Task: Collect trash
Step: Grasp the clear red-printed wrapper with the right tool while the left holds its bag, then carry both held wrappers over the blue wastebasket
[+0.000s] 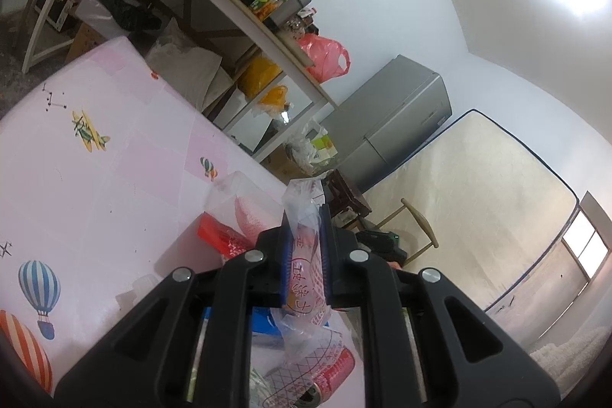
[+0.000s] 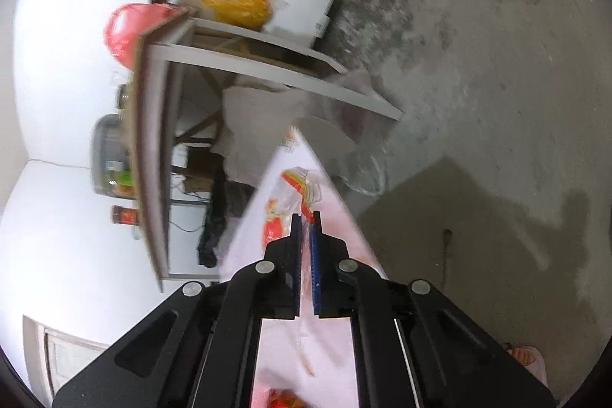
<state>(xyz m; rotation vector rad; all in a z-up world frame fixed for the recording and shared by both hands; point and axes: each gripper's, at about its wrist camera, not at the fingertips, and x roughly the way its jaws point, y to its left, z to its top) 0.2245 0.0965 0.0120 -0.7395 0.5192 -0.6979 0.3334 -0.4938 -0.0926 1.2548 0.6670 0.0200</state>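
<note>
My left gripper (image 1: 304, 213) is shut on a clear plastic wrapper with red print (image 1: 306, 255), held above the pink cloth-covered table (image 1: 95, 178). The wrapper's lower part hangs under the jaws. A red packet (image 1: 222, 238) and a clear plastic box (image 1: 237, 194) lie on the table just beyond it. My right gripper (image 2: 305, 217) is shut on a thin clear wrapper with a red strip (image 2: 306, 207), over the pink table's edge (image 2: 344, 213). More clear wrappers with red and orange print (image 2: 290, 186) lie on the table ahead.
A white shelf rack (image 1: 244, 10) with jars, boxes and a pink bag (image 1: 325, 58) stands behind the table. A grey fridge (image 1: 390, 117) and a mattress (image 1: 478, 201) lean at the wall. In the right view, grey concrete floor (image 2: 478, 102) lies right of the table.
</note>
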